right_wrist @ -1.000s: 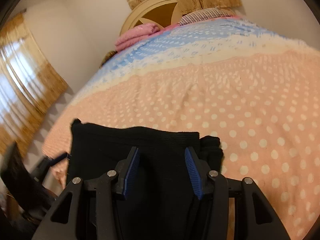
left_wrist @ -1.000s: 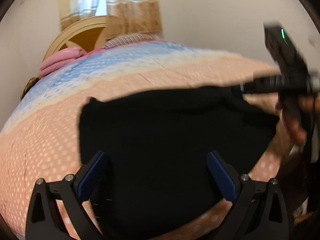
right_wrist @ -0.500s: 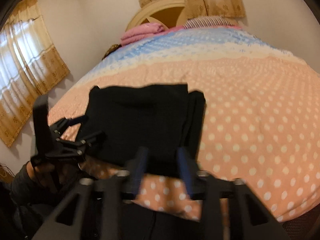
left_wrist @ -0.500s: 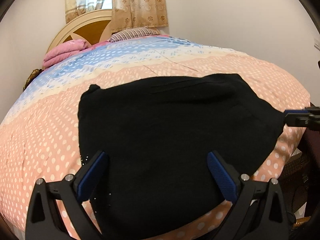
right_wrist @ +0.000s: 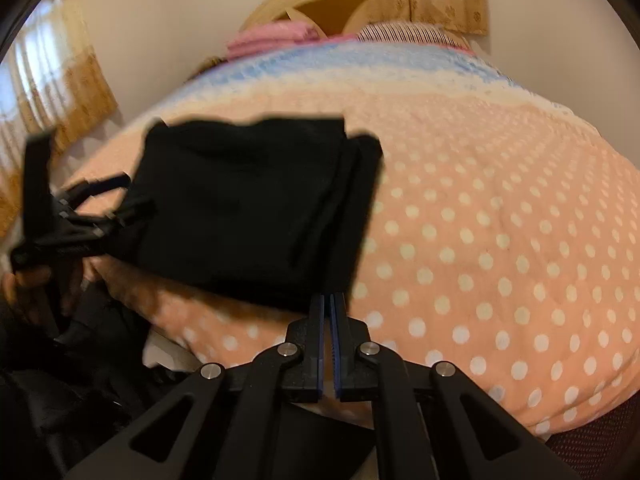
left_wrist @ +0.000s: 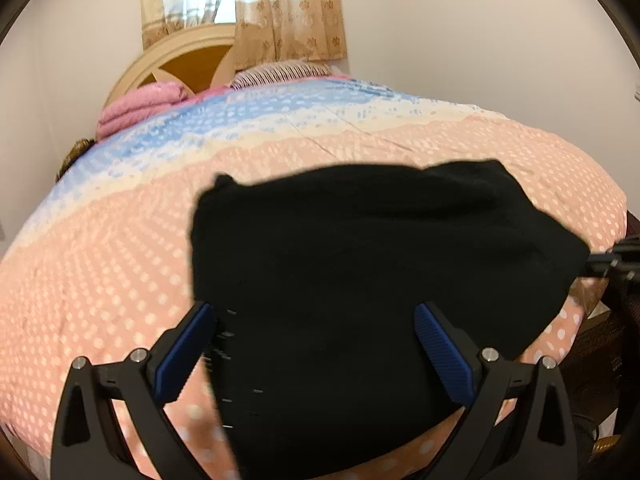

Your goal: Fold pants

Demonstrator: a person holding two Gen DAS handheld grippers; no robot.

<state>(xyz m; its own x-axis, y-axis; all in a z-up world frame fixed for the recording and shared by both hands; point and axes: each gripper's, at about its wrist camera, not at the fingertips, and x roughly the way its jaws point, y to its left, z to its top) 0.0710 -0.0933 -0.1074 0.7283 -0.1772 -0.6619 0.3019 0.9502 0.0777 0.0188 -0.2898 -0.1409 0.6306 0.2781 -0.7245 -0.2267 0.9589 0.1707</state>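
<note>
The black pants [right_wrist: 256,212] lie folded on the dotted bedspread [right_wrist: 500,220] at the bed's foot edge. The right gripper [right_wrist: 328,312], jaws pressed together, appears to pinch the pants' near corner, though blur obscures contact. The left gripper [left_wrist: 316,332] hovers spread over the pants. Draw the corner taut and level before folding. Beyond the pants stand a headboard [left_wrist: 180,64] and curtains [left_wrist: 244,8].

left gripper [right_wrist: 100,208] blurred, pants [right_wrist: 256,216] edges smeared (right wrist view).
</note>
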